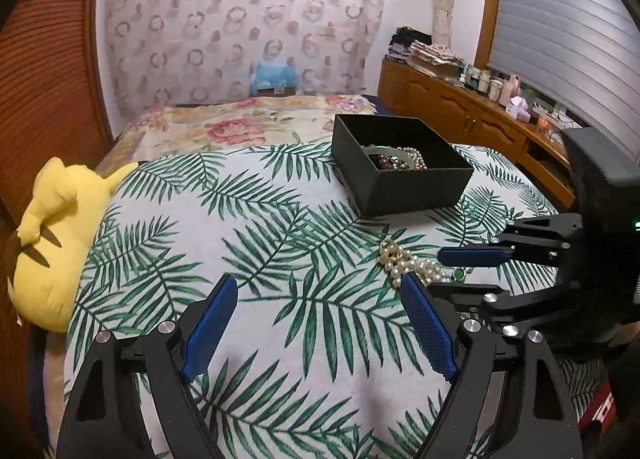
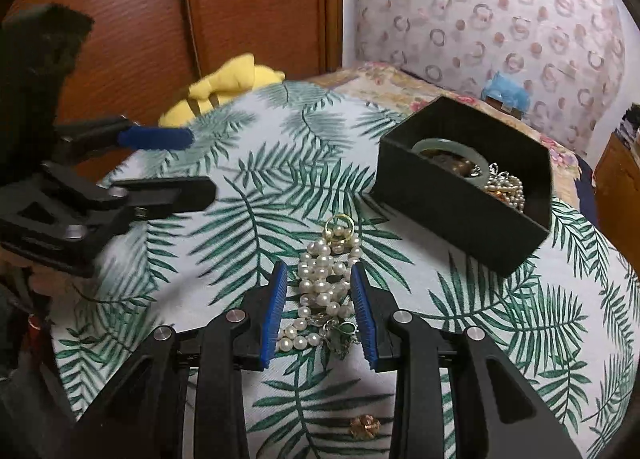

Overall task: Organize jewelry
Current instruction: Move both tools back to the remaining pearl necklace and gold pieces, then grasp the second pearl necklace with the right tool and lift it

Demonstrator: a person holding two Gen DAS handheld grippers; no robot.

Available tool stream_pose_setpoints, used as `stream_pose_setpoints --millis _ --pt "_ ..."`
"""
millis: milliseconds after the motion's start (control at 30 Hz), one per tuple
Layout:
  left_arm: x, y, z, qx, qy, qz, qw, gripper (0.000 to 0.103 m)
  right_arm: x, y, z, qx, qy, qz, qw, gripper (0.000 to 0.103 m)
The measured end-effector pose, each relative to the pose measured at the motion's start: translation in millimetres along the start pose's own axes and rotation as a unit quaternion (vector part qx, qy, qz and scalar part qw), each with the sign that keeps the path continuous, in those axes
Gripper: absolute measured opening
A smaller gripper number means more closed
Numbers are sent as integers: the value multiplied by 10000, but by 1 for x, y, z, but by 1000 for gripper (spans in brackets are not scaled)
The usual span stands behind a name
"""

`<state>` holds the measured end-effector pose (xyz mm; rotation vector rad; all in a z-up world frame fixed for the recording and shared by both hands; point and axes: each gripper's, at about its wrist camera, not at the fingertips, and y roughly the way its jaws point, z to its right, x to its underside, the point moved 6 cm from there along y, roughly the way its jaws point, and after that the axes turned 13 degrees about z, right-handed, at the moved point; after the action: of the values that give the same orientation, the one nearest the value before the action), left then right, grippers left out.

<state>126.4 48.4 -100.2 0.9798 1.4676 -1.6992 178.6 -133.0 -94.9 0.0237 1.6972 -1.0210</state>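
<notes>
A heap of white pearl strands (image 2: 326, 283) with a gold ring and a green pendant lies on the leaf-print bedspread (image 2: 256, 187). My right gripper (image 2: 319, 271) is open, its blue pads either side of the pearls, low over the cloth. The pearls also show in the left wrist view (image 1: 412, 265), with the right gripper (image 1: 440, 271) around them. A black box (image 1: 400, 167) holds a jade bangle and bead strands behind; it also shows in the right wrist view (image 2: 464, 195). My left gripper (image 1: 318, 283) is open and empty, left of the pearls.
A small gold brooch (image 2: 364, 426) lies on the cloth under my right gripper. A yellow plush toy (image 1: 56, 239) sits at the bed's left edge by a wooden wardrobe. A wooden sideboard (image 1: 472, 119) with small items runs along the right.
</notes>
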Motion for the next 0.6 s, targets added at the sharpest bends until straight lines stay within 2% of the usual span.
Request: stream_pose_setpoints --millis 167,200,233,300,600 --pt "4 -1 -3 23 -53 -23 10000 80 3 8 4 185 -113 -131 9997 34" --pt "5 -1 -3 36 -73 -26 10000 80 3 7 5 174 -108 -129 9997 30" --pt "5 -1 -3 47 -85 -31 9999 80 3 6 5 156 -114 -124 9997 15" --pt "7 0 -3 67 -93 -44 9999 80 2 3 7 155 -99 -85 9998 9" --pt "10 4 5 141 -65 -88 9998 80 -25 -36 16 100 15 484 9988 9"
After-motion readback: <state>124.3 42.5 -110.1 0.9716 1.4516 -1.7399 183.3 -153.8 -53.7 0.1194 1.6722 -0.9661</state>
